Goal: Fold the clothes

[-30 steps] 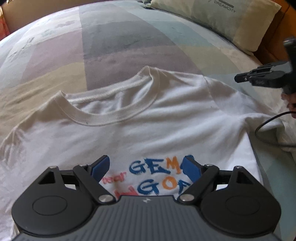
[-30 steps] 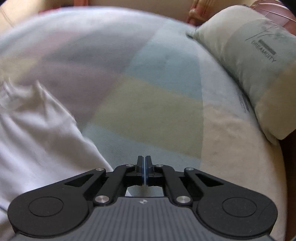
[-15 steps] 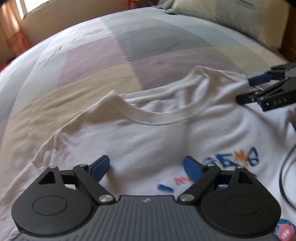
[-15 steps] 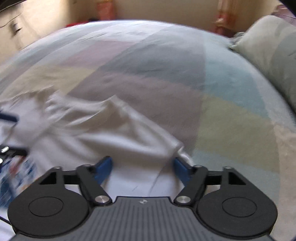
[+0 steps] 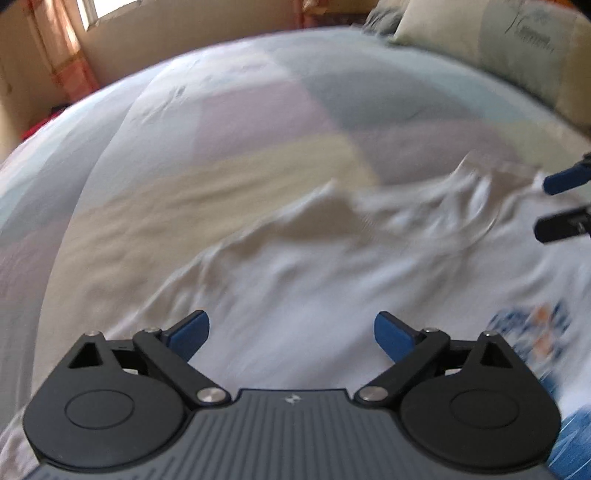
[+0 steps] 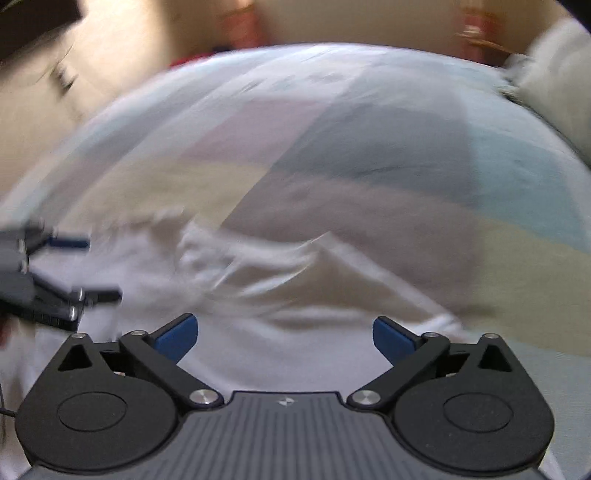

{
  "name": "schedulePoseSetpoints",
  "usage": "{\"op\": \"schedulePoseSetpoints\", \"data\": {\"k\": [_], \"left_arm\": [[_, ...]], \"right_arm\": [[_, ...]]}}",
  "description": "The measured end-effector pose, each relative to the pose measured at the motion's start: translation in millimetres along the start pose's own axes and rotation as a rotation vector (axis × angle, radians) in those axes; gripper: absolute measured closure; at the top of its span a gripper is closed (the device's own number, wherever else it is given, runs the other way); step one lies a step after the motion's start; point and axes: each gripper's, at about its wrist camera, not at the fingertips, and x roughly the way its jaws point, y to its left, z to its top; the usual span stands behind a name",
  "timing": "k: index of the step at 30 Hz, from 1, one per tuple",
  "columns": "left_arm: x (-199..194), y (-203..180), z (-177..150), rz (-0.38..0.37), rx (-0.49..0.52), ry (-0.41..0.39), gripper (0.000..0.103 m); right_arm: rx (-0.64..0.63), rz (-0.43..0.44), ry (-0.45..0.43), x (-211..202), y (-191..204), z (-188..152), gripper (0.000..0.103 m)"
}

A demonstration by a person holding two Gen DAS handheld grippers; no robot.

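A white T-shirt (image 5: 295,280) with a blue and orange print (image 5: 532,328) lies face up on the bed. My left gripper (image 5: 291,332) hovers open over the shirt's left shoulder area, nothing between its blue pads. My right gripper (image 6: 284,336) hangs open above the shirt (image 6: 295,288) near its right shoulder and sleeve. The right gripper's fingertips (image 5: 561,181) show at the right edge of the left wrist view, and the left gripper (image 6: 85,267) shows at the left edge of the right wrist view. Both views are motion-blurred.
The bed (image 5: 258,122) has a pastel patchwork sheet. A pale pillow (image 5: 498,40) lies at the far right. A wall with a window (image 5: 103,9) stands beyond the bed. Bare sheet stretches past the collar.
Both grippers swung left across the shirt toward its shoulders. The right gripper went from shut to open. The print slid toward the right edge of the left wrist view.
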Motion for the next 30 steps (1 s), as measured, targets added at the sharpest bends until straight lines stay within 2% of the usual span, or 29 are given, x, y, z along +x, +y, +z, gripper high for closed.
{"op": "schedulePoseSetpoints", "data": {"k": [3,6,8,9,11,15,18,20,21,24,25,28,30], "left_arm": [[10.8,22.8,-5.7,-0.041,-0.09,-0.002,0.004],[21.3,39.5,6.2,-0.031,-0.137,-0.015,0.004],[27.7,46.6,17.3,-0.013,-0.163,-0.023,0.005],[29.9,49.3,23.0,-0.007,-0.178,-0.025,0.008],[24.5,48.9,31.5,-0.018,-0.193,-0.029,0.009],[-0.3,30.5,40.1,-0.147,-0.146,-0.081,0.008],[3.1,6.5,42.8,-0.274,-0.087,-0.07,0.008],[16.2,-9.0,45.5,-0.3,-0.046,-0.065,0.008],[26.3,-14.8,47.6,-0.288,-0.035,-0.057,0.008],[45.0,-21.8,58.0,-0.181,-0.069,-0.047,0.005],[45.6,-21.9,63.1,-0.167,-0.099,-0.034,0.007],[37.9,-24.7,70.2,-0.162,-0.151,-0.017,0.008],[23.8,-35.8,69.3,-0.172,-0.102,-0.016,0.008]], "right_arm": [[-0.046,0.038,-0.005,4.5,18.7,-1.8,0.0],[-0.075,0.071,-0.015,10.3,33.0,0.0,0.0],[-0.037,0.053,-0.021,18.9,27.2,13.8,0.0],[-0.022,0.041,-0.019,23.1,25.4,20.0,0.0],[0.001,0.024,0.009,22.5,25.0,28.3,0.0],[0.043,0.054,0.029,-7.4,28.2,21.2,0.0],[0.082,0.066,0.039,-30.9,31.1,1.8,0.0],[0.113,0.069,0.041,-42.7,32.1,-10.9,0.0],[0.128,0.07,0.042,-48.6,32.6,-17.2,0.0],[0.175,0.074,0.046,-66.3,34.0,-36.2,0.0],[0.191,0.076,0.047,-72.2,34.5,-42.6,0.0],[0.238,0.079,0.05,-89.9,36.0,-61.6,0.0],[0.269,0.082,0.053,-101.7,37.0,-74.3,0.0]]}}
